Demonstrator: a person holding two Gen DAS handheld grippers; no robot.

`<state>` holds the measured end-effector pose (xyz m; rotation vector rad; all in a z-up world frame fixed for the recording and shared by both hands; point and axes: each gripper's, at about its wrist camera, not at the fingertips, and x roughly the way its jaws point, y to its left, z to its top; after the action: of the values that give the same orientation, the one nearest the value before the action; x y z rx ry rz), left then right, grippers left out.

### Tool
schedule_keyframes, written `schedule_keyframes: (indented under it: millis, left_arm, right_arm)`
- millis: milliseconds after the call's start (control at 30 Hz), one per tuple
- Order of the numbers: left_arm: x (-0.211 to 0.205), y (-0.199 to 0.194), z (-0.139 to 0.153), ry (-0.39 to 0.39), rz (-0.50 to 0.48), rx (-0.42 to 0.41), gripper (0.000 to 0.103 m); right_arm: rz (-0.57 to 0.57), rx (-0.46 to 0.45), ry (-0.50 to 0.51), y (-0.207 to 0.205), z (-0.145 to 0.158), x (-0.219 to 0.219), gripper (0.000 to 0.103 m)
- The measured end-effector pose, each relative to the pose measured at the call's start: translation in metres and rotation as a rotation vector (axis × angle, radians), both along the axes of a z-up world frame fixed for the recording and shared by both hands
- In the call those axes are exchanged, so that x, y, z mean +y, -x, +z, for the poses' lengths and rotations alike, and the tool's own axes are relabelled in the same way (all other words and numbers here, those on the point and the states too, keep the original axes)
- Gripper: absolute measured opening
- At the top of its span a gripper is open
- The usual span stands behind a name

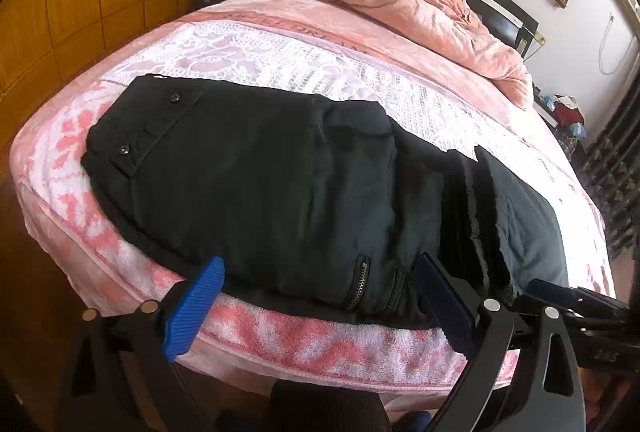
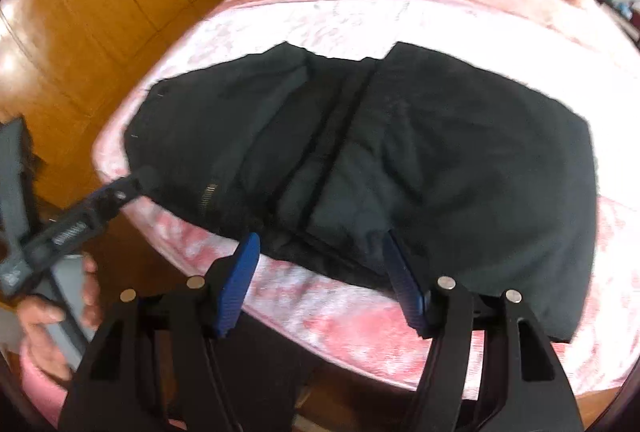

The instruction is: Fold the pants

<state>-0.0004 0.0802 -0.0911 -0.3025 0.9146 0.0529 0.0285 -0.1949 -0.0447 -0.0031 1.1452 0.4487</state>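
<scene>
Pants (image 1: 280, 168), black, padded fabric with two buttons and a short metal zip, lying folded across the near edge of the pink-and-white patterned bedspread (image 1: 248, 336), filling the middle of both views. Left gripper (image 1: 320, 296), black frame with blue ribbed pads, hovering at the bottom of the left wrist view, jaws standing wide apart and gripping nothing, the zip end of the pants lying between and beyond the tips. Right gripper (image 2: 320, 284), same build, sitting at the bottom of the right wrist view, jaws spread wide and clamping nothing, tips hanging over the near hem of the cloth without pinching it. Risking, from here, a bite on only the top layer, letting lower layers slide and the fold open; risking also dragging the bulky bundle off the mattress edge toward the bottom of the frame if pulled. Blurring across the right wrist view, making seams and layer edges hard to separate. Hiding the right end of the pants behind the gripper frame in the left wrist view; cutting off a hand (image 2: 52, 316) at lower left; leaving layer count impossible to tell against the dark cloth. Crumpled pink quilt (image 1: 400, 4) bunching at the top, well apart.
</scene>
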Motion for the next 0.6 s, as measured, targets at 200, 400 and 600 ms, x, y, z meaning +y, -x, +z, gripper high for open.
schedule_keyframes:
  millis: [200,400,600]
  left_arm:
    - [0.002,0.002,-0.003,0.025,0.012,0.007,0.097]
    - [0.001,0.001,-0.004,-0.037,0.003,0.028,0.098]
    - [0.005,-0.012,-0.017,-0.094,-0.005,0.076,0.098]
  right_arm:
    - [-0.016,-0.023,0.145,-0.006,-0.02,0.016,0.059]
    - [-0.054,0.064,0.044,-0.02,-0.036,0.002,0.022]
    - [-0.046,0.038,-0.003,-0.017,-0.018,0.0,0.01]
